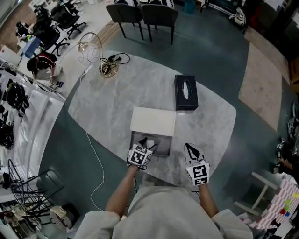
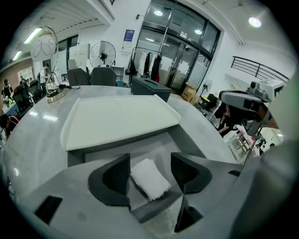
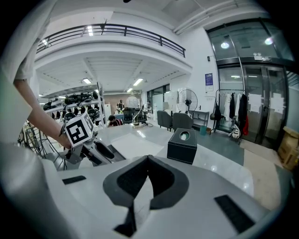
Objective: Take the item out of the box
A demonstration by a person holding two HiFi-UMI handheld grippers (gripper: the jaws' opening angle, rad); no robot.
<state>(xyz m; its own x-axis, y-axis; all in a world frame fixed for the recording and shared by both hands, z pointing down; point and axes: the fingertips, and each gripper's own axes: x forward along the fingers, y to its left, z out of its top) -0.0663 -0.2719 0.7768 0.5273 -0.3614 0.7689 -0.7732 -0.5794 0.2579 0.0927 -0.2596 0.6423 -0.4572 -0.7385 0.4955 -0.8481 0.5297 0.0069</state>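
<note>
Head view: on an oval grey marble table (image 1: 117,102) stand one open grey box (image 1: 163,145), its one white lid (image 1: 153,121) lying flat just beyond it, and one black tissue box (image 1: 186,92); two dark chairs (image 1: 125,14) wait at the far end. Both bare forearms reach forward. The left gripper (image 1: 148,141) dips over the box's near wall, and the right gripper (image 1: 189,147) hovers just right of the box.

Left gripper view: the jaws stand apart, released, with one folded white cloth (image 2: 148,179) lying between them inside the box.

Right gripper view: the jaws are pressed together on nothing and point level across the table toward the tissue box.
</note>
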